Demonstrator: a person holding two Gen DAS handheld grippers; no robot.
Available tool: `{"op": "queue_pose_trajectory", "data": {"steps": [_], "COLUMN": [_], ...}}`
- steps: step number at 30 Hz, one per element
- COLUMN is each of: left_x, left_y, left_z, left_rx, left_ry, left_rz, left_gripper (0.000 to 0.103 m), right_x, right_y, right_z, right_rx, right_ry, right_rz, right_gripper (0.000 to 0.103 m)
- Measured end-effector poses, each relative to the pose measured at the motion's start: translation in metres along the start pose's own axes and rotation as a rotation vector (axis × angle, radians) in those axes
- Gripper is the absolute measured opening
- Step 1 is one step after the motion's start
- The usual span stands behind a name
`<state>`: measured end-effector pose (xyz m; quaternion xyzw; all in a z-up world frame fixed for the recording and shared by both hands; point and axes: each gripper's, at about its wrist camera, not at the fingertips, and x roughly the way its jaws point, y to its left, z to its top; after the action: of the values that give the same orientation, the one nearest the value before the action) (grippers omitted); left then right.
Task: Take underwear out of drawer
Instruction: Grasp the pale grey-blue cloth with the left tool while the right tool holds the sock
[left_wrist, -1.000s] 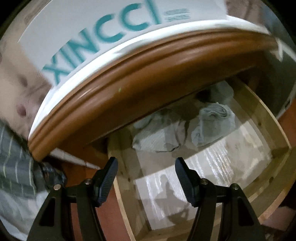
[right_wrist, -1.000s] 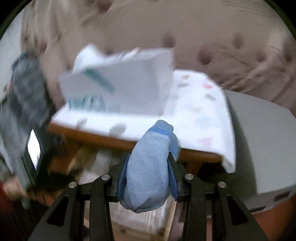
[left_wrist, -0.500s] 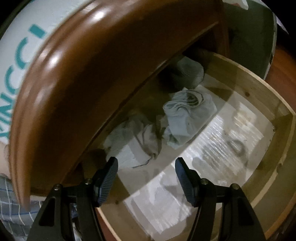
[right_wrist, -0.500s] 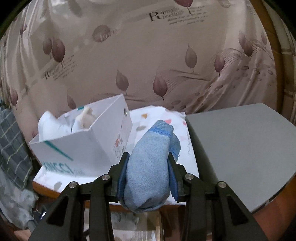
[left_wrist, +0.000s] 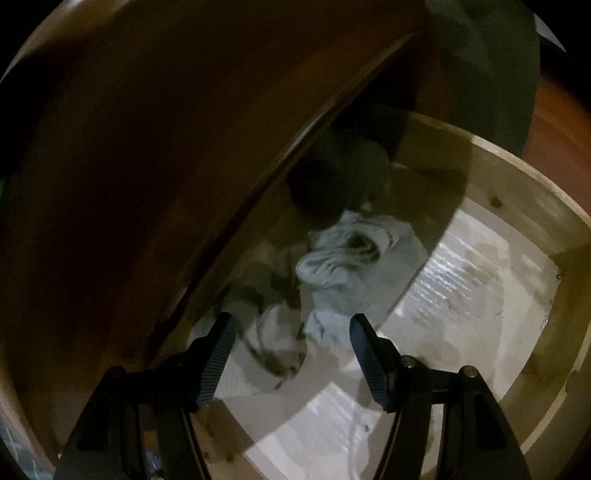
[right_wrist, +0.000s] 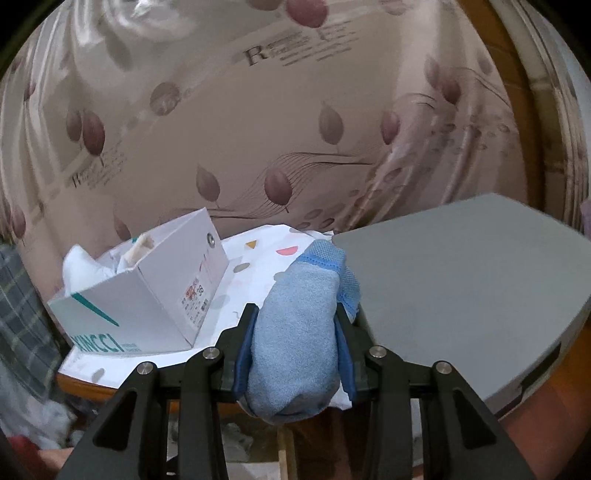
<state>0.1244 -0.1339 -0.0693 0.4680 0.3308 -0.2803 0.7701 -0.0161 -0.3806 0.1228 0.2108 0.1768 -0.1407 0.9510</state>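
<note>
Left gripper (left_wrist: 290, 338) spread, drawer (left_wrist: 517, 177) garments (left_wrist: 354, 266) seemingly untouched

Left wrist view dim, murky; drawer (left_wrist: 517, 229) floor glares pale at 4 o'clock, deep shadow under wooden top (left_wrist: 166, 147) at 10 o'clock, cloth soft-focus. Right wrist view bright, even; curtain (right_wrist: 295, 129) blurred at 12 o'clock, edges bowed by fisheye.

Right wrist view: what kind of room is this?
Probably a bedroom or other home room: leaf-print curtain behind, white shoe box on a small cloth-covered wooden table, open clothes drawer below.
</note>
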Motion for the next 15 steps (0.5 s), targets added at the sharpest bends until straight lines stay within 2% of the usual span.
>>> {"op": "queue_pose_trajectory", "data": {"steps": [4,7,10,15], "left_x": [0.0,0.002,0.009,0.014], "left_y": [-0.006,-0.013,-0.023,-0.023], "left_z": [0.004,0.007,0.006,0.01], "left_rx": [0.018,0.05,0.099,0.077], "left_ry": [-0.034,-0.05,-0.033,-0.043], "left_rz": [-0.008,-0.012,-0.017,-0.039], "left_gripper": [0.066,0.066,0.066,0.066], "right_x": [-0.004,-0.003,-0.001,0.001], "right_y": [-0.021,-0.027,-0.028,-0.031], "right_z": [-0.006,-0.006,-0.007,-0.008], "right_rx": [0.07,0.066,0.046,0.061], "right_ry": [0.022,0.022,0.024,0.04], "right_rz": [-0.052,-0.116,-0.155,-0.138], "right_gripper": [0.036,0.036,0.036,0.036]}}
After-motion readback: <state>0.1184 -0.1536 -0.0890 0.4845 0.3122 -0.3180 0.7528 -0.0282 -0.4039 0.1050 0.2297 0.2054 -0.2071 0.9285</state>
